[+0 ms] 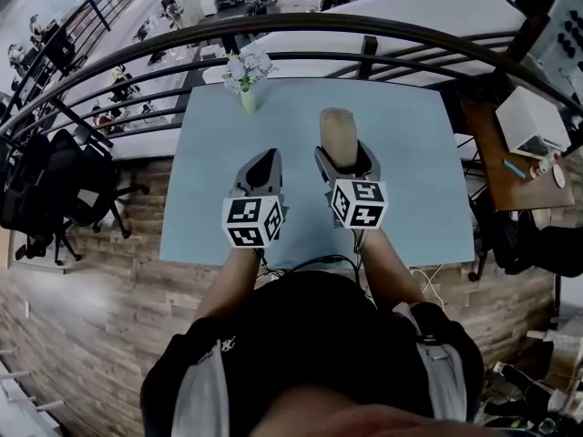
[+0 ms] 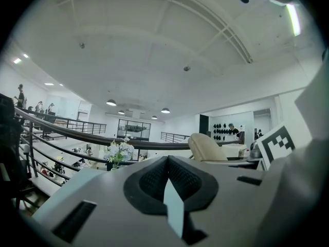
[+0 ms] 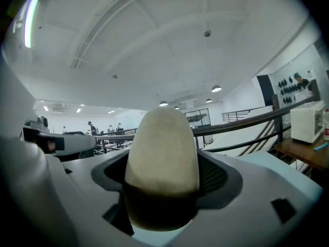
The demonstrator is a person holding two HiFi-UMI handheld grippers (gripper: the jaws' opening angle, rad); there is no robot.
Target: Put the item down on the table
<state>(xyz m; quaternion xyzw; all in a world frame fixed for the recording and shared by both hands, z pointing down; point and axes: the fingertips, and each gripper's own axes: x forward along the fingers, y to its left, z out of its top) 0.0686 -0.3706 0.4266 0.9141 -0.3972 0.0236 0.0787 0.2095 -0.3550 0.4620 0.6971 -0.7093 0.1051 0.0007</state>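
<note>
R gripper [image 1: 346,157] clamps beige oval item [image 1: 338,126] right of vase [image 1: 248,98]; lower gently onto table [image 1: 405,139] (then release). L gripper [image 1: 262,169] closed, empty.

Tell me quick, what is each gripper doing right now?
Left gripper: closed, holding nothing.
Right gripper: closed on the beige rounded item.

Person in a black top [image 1: 310,335] with pale grey panels [image 1: 202,391] at 7 and 5 o'clock of the head view, left gripper [image 1: 270,156] and right gripper [image 1: 344,157] in pale grey shells, dark ribbed pads [image 2: 151,181], black-and-white marker cubes [image 1: 253,221], thin black cable [image 1: 314,262]
</note>
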